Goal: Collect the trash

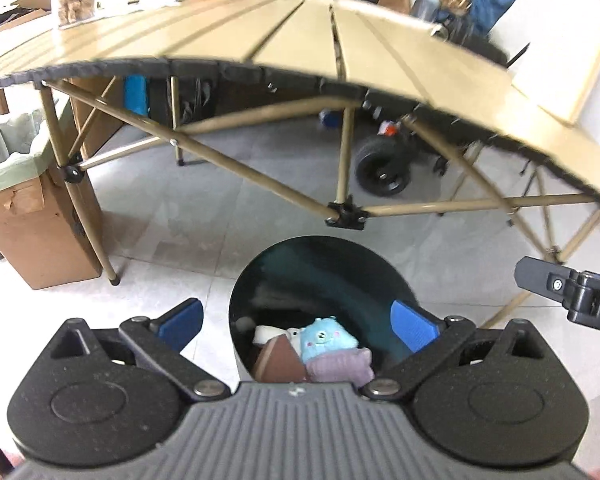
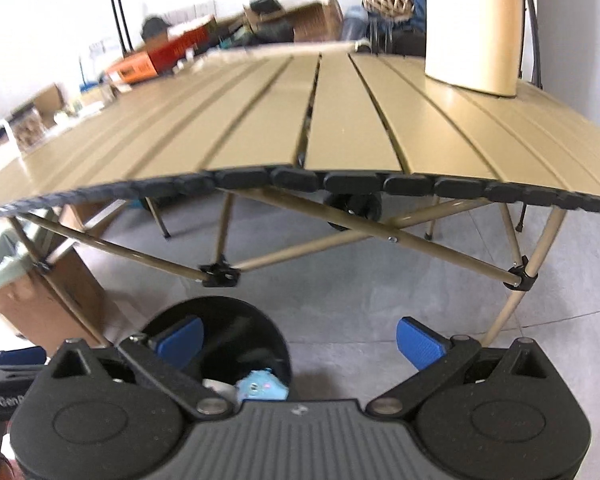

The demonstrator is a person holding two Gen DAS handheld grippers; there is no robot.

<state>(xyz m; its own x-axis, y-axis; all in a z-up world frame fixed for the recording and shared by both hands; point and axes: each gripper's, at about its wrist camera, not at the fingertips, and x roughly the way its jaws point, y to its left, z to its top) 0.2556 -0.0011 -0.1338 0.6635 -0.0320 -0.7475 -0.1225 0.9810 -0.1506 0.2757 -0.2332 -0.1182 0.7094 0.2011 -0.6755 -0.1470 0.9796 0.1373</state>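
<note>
Grey floor tiles run under the folding table (image 2: 260, 120), where both left tongs (image 1: 296, 326) and right tongs (image 2: 300, 346) hang spread and empty above the black bin (image 1: 260, 280) already holding the collected trash (image 1: 324, 344).

Tan slatted folding table (image 2: 260, 120) on crossed tan legs (image 1: 260, 176) over grey tile floor (image 2: 360, 288), white wall (image 2: 40, 20) behind, cardboard boxes (image 1: 40, 236) and clutter stacked along far side, even bright light.

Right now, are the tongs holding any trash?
No. Both the left tongs and the right tongs are open and empty, above the black bin holding a blue toy.
</note>
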